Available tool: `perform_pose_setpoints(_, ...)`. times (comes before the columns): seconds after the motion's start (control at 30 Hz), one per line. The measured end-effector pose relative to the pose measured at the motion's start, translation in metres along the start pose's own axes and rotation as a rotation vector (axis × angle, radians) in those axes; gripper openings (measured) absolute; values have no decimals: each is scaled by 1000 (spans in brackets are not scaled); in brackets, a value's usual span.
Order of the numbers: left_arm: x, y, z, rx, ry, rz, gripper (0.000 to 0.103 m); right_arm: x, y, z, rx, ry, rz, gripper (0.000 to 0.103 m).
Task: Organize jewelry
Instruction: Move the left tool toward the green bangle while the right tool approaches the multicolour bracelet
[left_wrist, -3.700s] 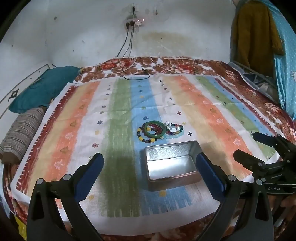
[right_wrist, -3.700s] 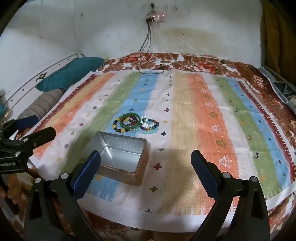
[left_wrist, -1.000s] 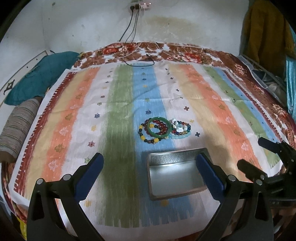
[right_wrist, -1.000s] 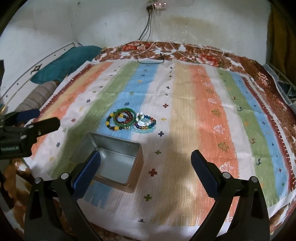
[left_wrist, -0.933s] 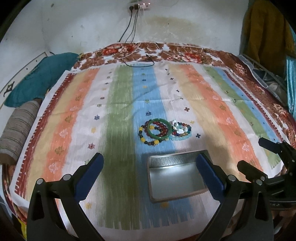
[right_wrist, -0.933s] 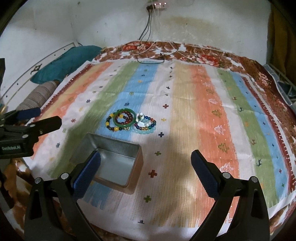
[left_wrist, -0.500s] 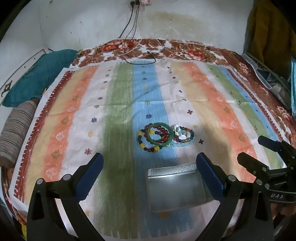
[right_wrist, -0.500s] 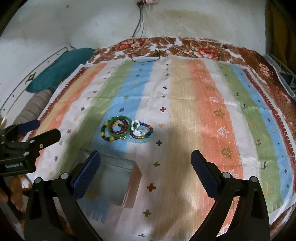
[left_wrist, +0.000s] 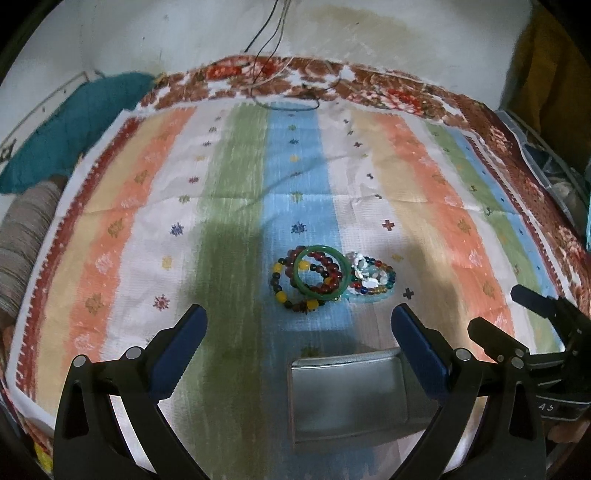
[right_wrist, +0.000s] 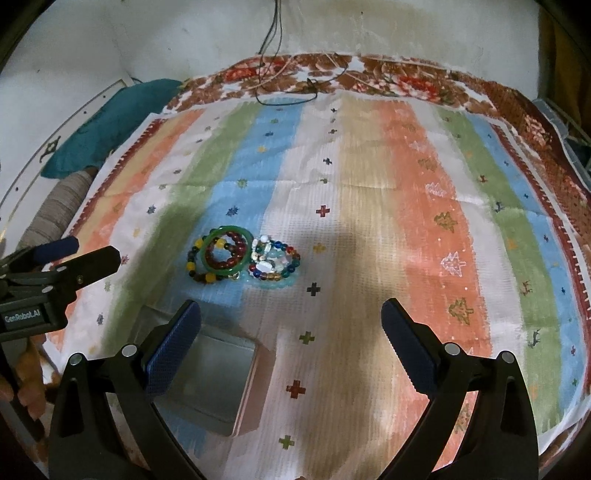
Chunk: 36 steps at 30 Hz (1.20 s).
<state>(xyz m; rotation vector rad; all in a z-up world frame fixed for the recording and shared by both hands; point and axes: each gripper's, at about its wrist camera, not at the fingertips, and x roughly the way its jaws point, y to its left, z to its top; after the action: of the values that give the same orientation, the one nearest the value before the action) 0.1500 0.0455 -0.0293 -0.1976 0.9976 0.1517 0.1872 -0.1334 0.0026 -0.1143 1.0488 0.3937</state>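
Left wrist view: left gripper (left_wrist: 297, 332) is spread wide, nothing btw the fingers; it hangs above the cloth, just in front of the pile of bracelets.
Right wrist view: right gripper (right_wrist: 290, 325) is also spread wide and empty, a bit to the right of the pile.
Other gripper seen: in left view the right gripper shows at the right edge, also spread; no contact w/ anything.
Jewelry: green bangle (left_wrist: 320, 273) lies on top of a dark red bead bracelet (left_wrist: 327, 275); a bracelet w/ yellow and dark beads (left_wrist: 291, 291) lies partly under them on the left. On the right a multicolour bead bracelet (left_wrist: 373, 278) w/ white pieces, touching the bangle. All overlap in one heap.
Box: open metal tin (left_wrist: 352, 393) stands near the pile, on the person's side of it, empty as far as visible.
Surface: striped cloth (left_wrist: 236, 206) over a flower-pattern bed cover; soft, has creases.
Step in hand (my guess): approach for first pick; nothing is in the tin yet.
How to do well: take the top piece first, prob. the green bangle, since it rests on others. Put one finger inside the ring, one outside, and pinch the rim only, not the beads under it.
Care: bangle is hard and smooth, may slip; lift slow so bead strings do not come along w/ it.
Fabric: go low but do not pinch the cloth.
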Motion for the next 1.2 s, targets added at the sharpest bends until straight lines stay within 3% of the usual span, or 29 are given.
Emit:
perform_pose_setpoints(0.17, 10, 1, 8, -5, 9, 37, 97, 11, -4, 6, 13, 21, -10, 99)
perform_pose_setpoints(1.2, 75, 11, 38, -35, 128, 60, 97, 78, -8, 31, 50, 143, -13, 99)
